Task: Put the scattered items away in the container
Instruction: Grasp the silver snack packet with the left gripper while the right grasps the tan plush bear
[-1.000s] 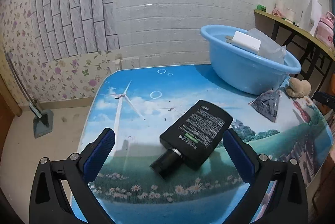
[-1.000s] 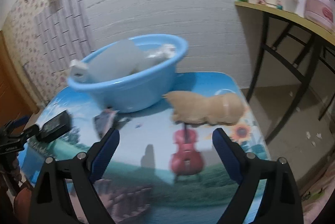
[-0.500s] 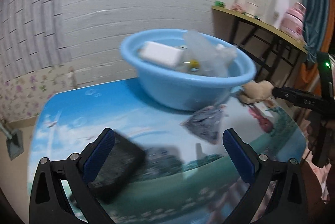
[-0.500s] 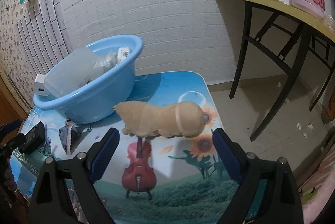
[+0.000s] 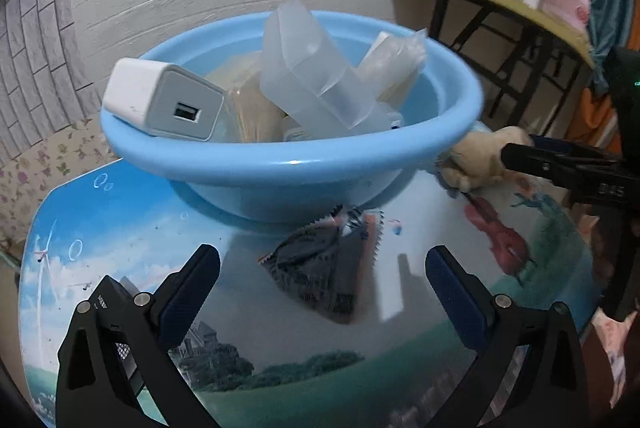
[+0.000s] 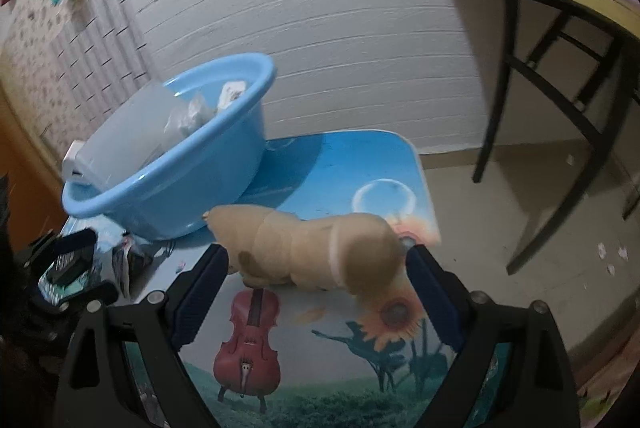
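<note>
A blue basin (image 5: 288, 164) on the picture-printed table holds a white charger (image 5: 164, 104), a clear plastic box (image 5: 316, 84) and plastic bags. A dark snack packet (image 5: 328, 268) lies on the table in front of it, between the fingers of my open left gripper (image 5: 320, 288). A tan plush toy (image 6: 312, 248) lies right of the basin (image 6: 168, 172), between the fingers of my open right gripper (image 6: 316, 288). In the left wrist view the plush (image 5: 480, 160) shows with a right gripper finger beside it. A black bottle (image 5: 116, 324) lies behind my left finger.
A wooden shelf on black legs (image 5: 492, 12) with a pink flask and a white jug stands to the right. The table's right edge (image 6: 428, 188) drops to bare floor. A white brick wall runs close behind the basin.
My left gripper has swung right, from the black bottle to the snack packet, and closer to the basin. My right gripper has moved in around the plush toy. Both stay open.
</note>
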Tool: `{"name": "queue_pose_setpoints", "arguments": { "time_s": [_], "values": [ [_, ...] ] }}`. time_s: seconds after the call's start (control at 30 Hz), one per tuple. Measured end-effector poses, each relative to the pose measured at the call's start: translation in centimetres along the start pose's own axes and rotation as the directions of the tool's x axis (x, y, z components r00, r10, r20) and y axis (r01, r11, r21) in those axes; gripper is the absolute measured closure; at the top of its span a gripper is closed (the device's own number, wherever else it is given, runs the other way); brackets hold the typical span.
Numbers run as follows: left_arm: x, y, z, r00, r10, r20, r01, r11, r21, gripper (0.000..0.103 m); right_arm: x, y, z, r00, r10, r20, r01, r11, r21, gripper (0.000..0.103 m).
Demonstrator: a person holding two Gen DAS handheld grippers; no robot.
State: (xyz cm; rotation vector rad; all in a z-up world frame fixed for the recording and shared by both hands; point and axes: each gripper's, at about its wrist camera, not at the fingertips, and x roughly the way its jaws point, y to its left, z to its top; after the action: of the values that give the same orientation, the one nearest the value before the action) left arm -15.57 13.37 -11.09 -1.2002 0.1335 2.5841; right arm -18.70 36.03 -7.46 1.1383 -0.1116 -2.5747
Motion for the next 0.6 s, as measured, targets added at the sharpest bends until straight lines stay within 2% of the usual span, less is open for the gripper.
{"name": "queue_pose_setpoints", "arguments": {
  "time_s": [0.23, 0.33, 0.37, 0.4, 0.43, 0.5, 0.6],
  "values": [
    [2.0, -1.6, 0.1, 0.995, 0.083, -0.050, -0.081, 0.996, 0.040, 0.000, 1.3, -0.4, 0.5, 1.000, 0.020, -0.017, -0.021, 0.999, -0.038, 0.010],
    [2.4, -1.9, 0.1, 0.994, 0.078, -0.076, -0.075, 0.996, 0.046, 0.001, 1.6, -0.5, 0.7, 0.999, 0.032, -0.024, -0.034, 0.998, -0.046, 0.008],
    [2.4, -1.9, 0.1, 0.994, 0.076, -0.076, -0.073, 0.996, 0.042, 0.007, 1.7, -0.5, 0.7, 0.999, 0.039, -0.026, -0.040, 0.998, -0.042, 0.007],
    [2.5, -1.9, 0.0, 0.994, 0.070, -0.081, -0.067, 0.997, 0.036, 0.019, 1.8, -0.6, 0.7, 0.999, 0.044, -0.026, -0.045, 0.998, -0.038, 0.007],
    [2.4, -1.7, 0.0, 0.996, 0.041, -0.082, -0.040, 0.999, 0.017, 0.024, 1.9, -0.7, 0.7, 0.998, 0.053, -0.027, -0.054, 0.998, -0.028, 0.007],
    [2.1, -1.6, 0.0, 0.995, 0.061, -0.073, -0.060, 0.998, 0.011, 0.047, 2.1, -1.0, 0.7, 0.997, 0.070, -0.033, -0.070, 0.998, -0.005, 0.007],
    [1.5, -1.9, -0.1, 0.996, 0.055, -0.065, -0.052, 0.998, 0.037, 0.057, 2.1, -1.1, 0.6, 0.996, 0.081, -0.047, -0.080, 0.997, 0.023, 0.007]
  ]
}}
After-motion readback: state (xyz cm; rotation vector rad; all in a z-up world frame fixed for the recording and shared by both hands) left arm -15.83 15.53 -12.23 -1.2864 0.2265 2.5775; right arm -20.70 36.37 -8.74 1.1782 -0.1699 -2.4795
